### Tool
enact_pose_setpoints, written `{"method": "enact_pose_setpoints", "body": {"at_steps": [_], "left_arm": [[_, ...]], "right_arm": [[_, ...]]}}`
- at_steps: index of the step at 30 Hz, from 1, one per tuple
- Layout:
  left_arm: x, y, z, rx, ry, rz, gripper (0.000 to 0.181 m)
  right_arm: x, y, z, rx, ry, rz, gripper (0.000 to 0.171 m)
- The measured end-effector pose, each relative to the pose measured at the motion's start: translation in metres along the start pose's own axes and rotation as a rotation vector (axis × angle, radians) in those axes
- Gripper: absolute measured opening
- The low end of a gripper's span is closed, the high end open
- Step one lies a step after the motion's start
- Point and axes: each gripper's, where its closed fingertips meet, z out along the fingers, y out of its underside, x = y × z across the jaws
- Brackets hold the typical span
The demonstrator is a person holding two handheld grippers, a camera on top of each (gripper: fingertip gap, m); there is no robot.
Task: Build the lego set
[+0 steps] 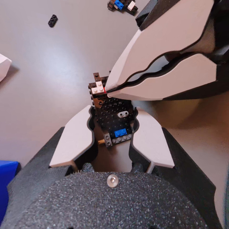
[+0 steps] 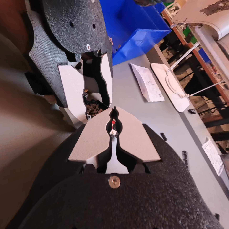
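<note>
My left gripper (image 1: 113,110) is shut on a black studded brick assembly (image 1: 115,111) and holds it by its two sides above the grey table (image 1: 49,55). The assembly carries a white corner plate (image 1: 97,88), a small red piece (image 1: 104,89), a grey rounded plate (image 1: 123,114), a blue plate (image 1: 120,133) and grey plates (image 1: 122,139). My right gripper (image 1: 107,93) comes in from the upper right with its fingers shut, and its tips touch the red piece beside the white plate. In the right wrist view the right gripper (image 2: 114,108) is shut in front of the assembly (image 2: 95,109), and the left gripper (image 2: 96,111) stands at the upper left.
A loose black brick (image 1: 53,20) and a small cluster of bricks (image 1: 122,6) lie farther off on the table. A blue bin (image 2: 133,31), a paper sheet (image 2: 147,84), a white tray (image 2: 173,94), a small black piece (image 2: 163,136) and a white booklet (image 2: 213,156) lie to the right. One gripper's finger ends stand about 4 centimeters off the other's.
</note>
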Motion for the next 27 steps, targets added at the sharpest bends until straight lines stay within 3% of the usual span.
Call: {"method": "enact_pose_setpoints", "body": {"at_steps": [4,6,8,10,18,25,26,27], "left_arm": [[0.001,0.0,-0.002,0.022,0.0,0.007,0.061],[0.0,0.0,-0.003,0.033,-0.006,0.01,0.061],[0.0,0.0,-0.003,0.039,-0.019,0.011,0.061],[0.0,0.0,-0.004,0.039,-0.028,0.01,0.061],[-0.001,0.002,-0.004,0.021,-0.046,-0.002,0.061],[-0.003,0.003,-0.004,0.015,-0.049,0.005,0.061],[-0.003,0.003,-0.005,0.016,-0.047,0.002,0.061],[-0.003,0.001,-0.003,0.03,-0.04,0.005,0.061]], "right_arm": [[0.012,0.01,0.002,-0.008,-0.03,0.177,0.0],[0.007,0.02,0.008,-0.054,-0.111,0.286,0.02],[0.0,0.025,0.011,-0.084,-0.171,0.358,0.024],[0.004,0.028,0.013,-0.108,-0.137,0.355,0.017],[0.001,0.03,0.021,-0.202,-0.185,0.48,0.015],[0.004,0.025,0.02,-0.1,-0.191,0.492,0.013],[0.003,0.02,0.018,-0.059,-0.226,0.502,0.01],[-0.013,-0.013,0.009,0.103,-0.402,0.628,0.006]]}}
